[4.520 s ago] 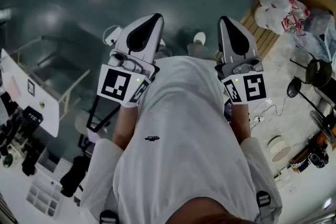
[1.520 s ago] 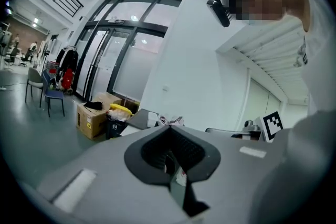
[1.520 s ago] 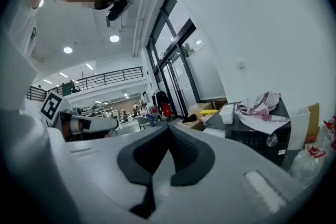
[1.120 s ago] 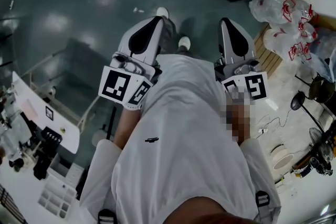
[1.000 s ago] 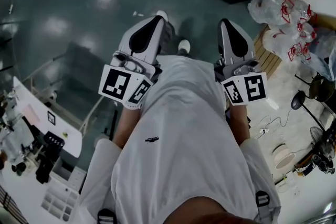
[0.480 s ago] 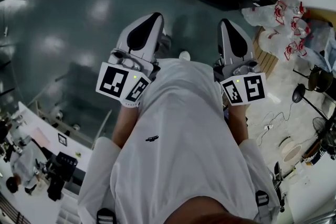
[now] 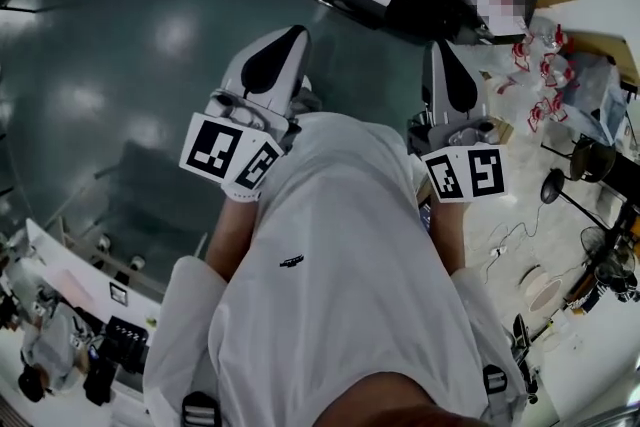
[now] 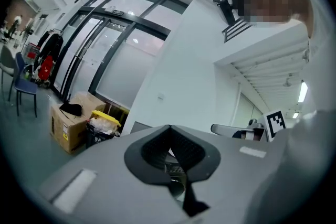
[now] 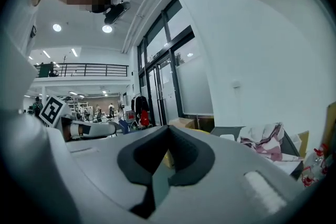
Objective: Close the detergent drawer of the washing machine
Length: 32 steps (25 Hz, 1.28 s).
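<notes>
holding the left gripper [image 7: 295, 33] and right gripper [image 7: 441, 47] out ahead of a white shirt [image 7: 340, 255], the person stands on a dark glossy floor [image 7: 120, 65]. both pairs of jaws are pressed together on nothing. the drawer cannot be made out in any view, so its look, place and heading cannot be told. a dark desk [image 7: 425, 7] lies just beyond the right gripper.
</notes>
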Each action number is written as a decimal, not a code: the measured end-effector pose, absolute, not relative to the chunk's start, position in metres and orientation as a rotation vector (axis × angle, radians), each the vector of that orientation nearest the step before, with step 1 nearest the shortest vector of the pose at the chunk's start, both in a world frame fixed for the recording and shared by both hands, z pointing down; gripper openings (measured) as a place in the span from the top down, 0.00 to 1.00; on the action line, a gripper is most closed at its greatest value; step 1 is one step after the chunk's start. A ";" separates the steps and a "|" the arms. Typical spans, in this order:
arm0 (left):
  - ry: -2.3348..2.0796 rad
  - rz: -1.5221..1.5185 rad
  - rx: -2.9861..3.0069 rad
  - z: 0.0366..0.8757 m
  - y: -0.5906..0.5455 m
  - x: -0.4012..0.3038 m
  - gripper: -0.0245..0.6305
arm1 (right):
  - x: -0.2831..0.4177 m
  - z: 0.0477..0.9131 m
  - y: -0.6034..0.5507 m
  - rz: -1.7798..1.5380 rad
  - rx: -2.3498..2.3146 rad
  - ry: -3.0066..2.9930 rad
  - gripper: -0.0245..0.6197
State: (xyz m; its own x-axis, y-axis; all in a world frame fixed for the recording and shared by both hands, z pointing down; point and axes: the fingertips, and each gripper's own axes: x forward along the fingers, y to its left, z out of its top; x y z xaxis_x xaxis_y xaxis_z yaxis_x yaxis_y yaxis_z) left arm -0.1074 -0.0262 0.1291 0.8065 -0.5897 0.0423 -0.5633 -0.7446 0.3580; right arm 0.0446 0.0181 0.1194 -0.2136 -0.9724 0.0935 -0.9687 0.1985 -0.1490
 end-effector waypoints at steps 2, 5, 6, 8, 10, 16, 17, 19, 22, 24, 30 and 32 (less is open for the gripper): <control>-0.861 -0.115 2.639 0.130 -0.036 -0.113 0.94 | 0.039 0.116 0.007 -0.251 -1.968 2.404 0.97; -0.821 -0.111 2.632 0.141 -0.051 -0.114 0.94 | 0.034 0.124 -0.008 -0.250 -2.000 2.390 0.97; -0.805 -0.111 2.631 0.145 -0.056 -0.113 0.94 | 0.033 0.126 -0.013 -0.255 -2.013 2.386 0.97; -0.775 -0.115 2.624 0.152 -0.066 -0.112 0.94 | 0.030 0.131 -0.022 -0.267 -2.040 2.381 0.97; -0.749 -0.110 2.602 0.160 -0.072 -0.111 0.94 | 0.027 0.133 -0.026 -0.284 -2.064 2.382 0.97; -0.705 -0.073 2.551 0.175 -0.084 -0.115 0.94 | 0.021 0.137 -0.038 -0.360 -2.121 2.401 0.97; -0.708 -0.064 2.549 0.178 -0.087 -0.117 0.94 | 0.019 0.139 -0.040 -0.373 -2.126 2.403 0.97; -0.722 -0.047 2.539 0.186 -0.094 -0.122 0.94 | 0.015 0.144 -0.046 -0.398 -2.127 2.420 0.97; -0.747 -0.012 2.522 0.199 -0.100 -0.128 0.94 | 0.004 0.154 -0.053 -0.419 -2.096 2.529 0.97; -0.749 0.022 2.531 0.207 -0.104 -0.129 0.94 | 0.000 0.159 -0.059 -0.411 -2.062 2.615 0.97; -0.727 0.092 2.556 0.224 -0.114 -0.125 0.94 | 0.008 0.166 -0.079 -0.421 -2.061 2.610 0.97; -0.723 0.114 2.575 0.227 -0.116 -0.122 0.94 | 0.007 0.171 -0.083 -0.440 -2.055 2.594 0.97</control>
State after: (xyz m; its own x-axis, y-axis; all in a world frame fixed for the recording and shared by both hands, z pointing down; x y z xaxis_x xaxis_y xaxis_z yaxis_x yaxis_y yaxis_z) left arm -0.1223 -0.1156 0.2272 0.8586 -0.4728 0.1982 -0.5108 -0.7560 0.4092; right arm 0.0067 -0.0826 0.1706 -0.2299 -0.9216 0.3128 -0.9732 0.2149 -0.0822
